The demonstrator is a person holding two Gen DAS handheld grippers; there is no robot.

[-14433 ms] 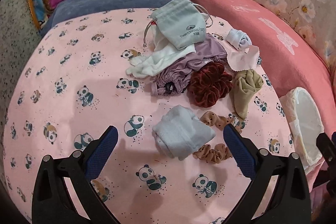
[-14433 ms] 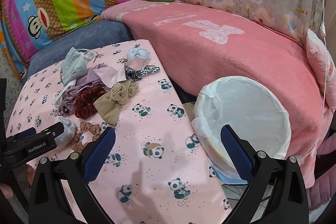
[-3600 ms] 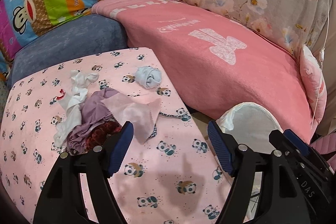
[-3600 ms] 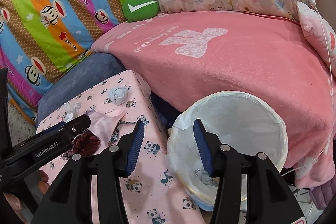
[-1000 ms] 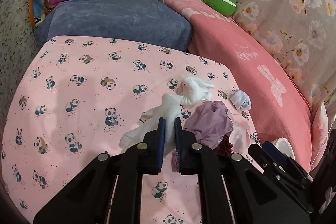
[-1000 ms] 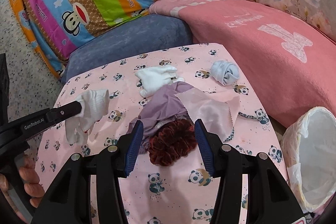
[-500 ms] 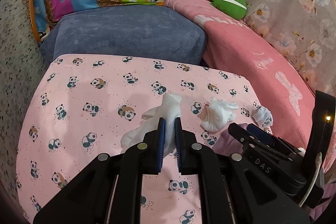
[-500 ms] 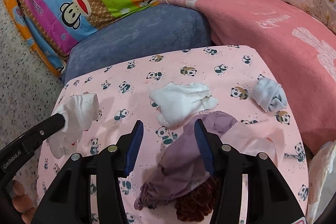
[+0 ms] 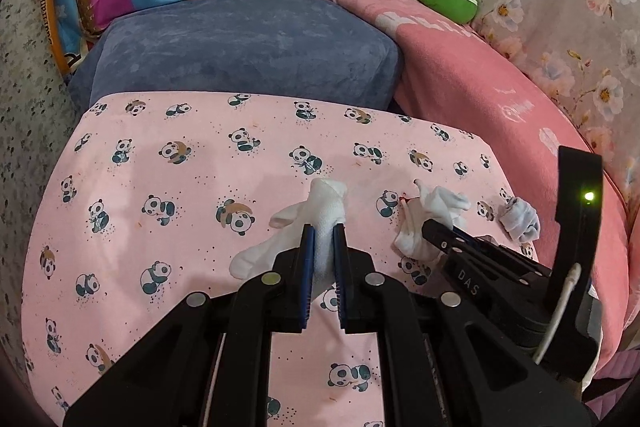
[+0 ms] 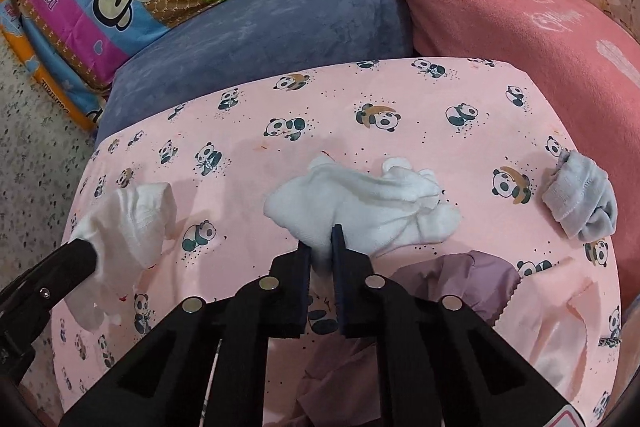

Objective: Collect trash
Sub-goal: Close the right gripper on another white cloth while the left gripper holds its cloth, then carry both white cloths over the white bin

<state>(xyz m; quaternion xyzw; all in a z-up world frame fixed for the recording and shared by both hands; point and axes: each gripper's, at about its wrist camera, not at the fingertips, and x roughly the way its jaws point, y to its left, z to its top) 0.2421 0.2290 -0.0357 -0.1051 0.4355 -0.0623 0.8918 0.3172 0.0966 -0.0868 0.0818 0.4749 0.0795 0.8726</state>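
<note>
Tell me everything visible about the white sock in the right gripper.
The white sock is soft knit fabric, crumpled with bunched folds at its far end. It lies flat on the pink panda-print sheet. The right gripper has its fingers shut on the near edge. A mauve cloth lies just beside it.

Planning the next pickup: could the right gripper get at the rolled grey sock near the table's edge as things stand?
Probably not yet: the right gripper is shut on a white sock. Otherwise the grey sock lies uncovered beside it, nothing between.
</note>
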